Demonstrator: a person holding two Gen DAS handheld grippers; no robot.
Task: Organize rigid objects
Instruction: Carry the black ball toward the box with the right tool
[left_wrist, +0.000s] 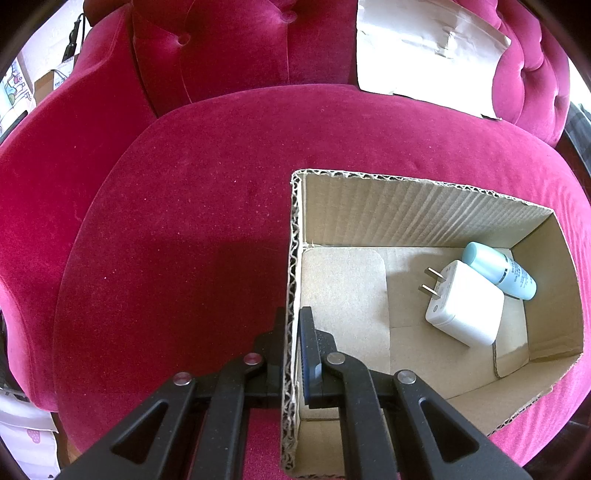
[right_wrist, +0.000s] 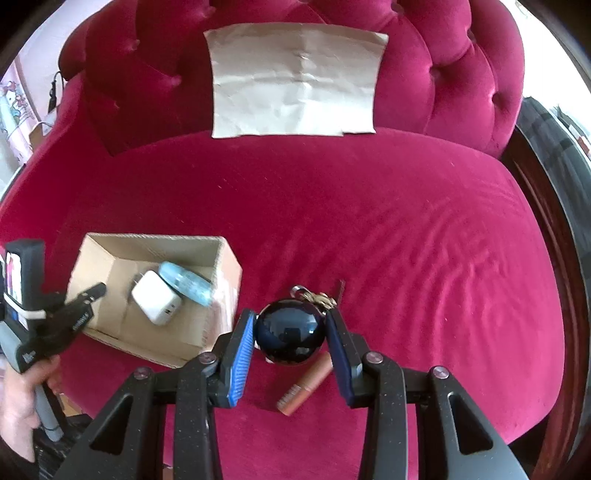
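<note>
Crimson velvet sofa seat (right_wrist: 369, 221), paper sheet (right_wrist: 295, 79) propped on the backrest beyond both grippers. Cardboard box (left_wrist: 424, 206) sits left of the right gripper (right_wrist: 290, 328); left gripper (left_wrist: 295, 343) is pinched onto its near-left wall, one finger inside, one outside. Box holds a white charger (left_wrist: 467, 304) touching a light-blue bottle (left_wrist: 498, 269). Only the right wrist view shows the right gripper spread wide around a black ball (right_wrist: 290, 332), pads just beside it, contact unclear. Copper tube (right_wrist: 304, 387) lies beneath it, keyring hardware (right_wrist: 314, 295) just past it.
</note>
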